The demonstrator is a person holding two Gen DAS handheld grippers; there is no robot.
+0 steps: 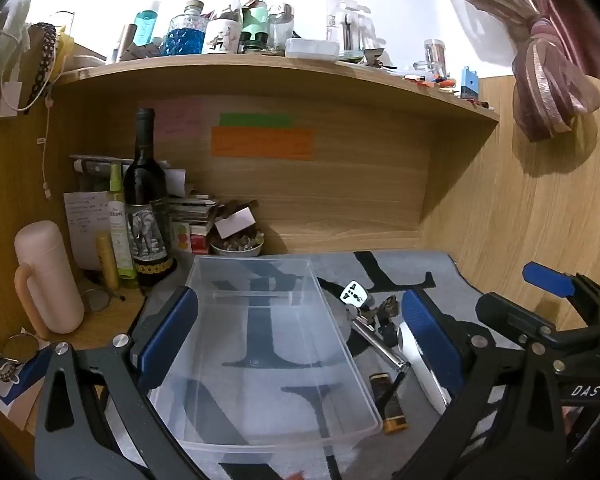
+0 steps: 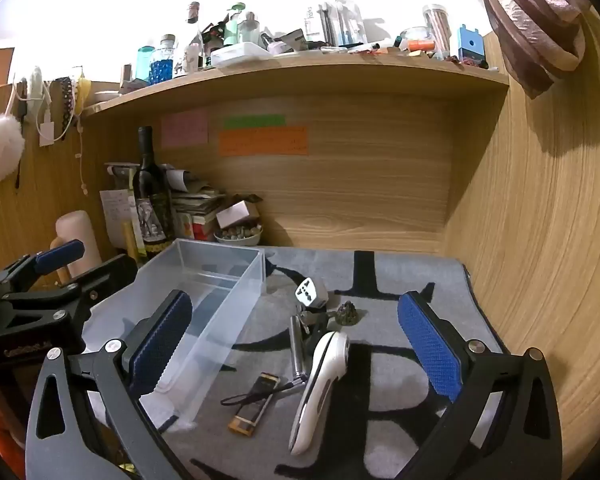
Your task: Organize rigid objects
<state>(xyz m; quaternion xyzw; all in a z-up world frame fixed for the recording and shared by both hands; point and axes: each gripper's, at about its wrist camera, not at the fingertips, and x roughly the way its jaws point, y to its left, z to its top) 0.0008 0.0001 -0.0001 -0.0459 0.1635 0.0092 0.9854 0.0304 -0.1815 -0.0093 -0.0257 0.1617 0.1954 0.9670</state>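
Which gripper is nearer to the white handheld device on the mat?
Right. The right gripper is open with the white device between its fingers; the left gripper is over the clear box, beside it.

Small objects [image 2: 320, 344] lie right of bin [image 2: 204, 280].

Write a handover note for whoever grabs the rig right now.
Left gripper: open, empty, over the clear bin.
Right gripper: open, empty, over the loose items.
Bin looks empty.
On the mat, right of the bin: white handheld device, travel adapter, metal tube, small amber box, dark spiky piece.
Done: nothing binned.
Left: likely move all of them into the bin.
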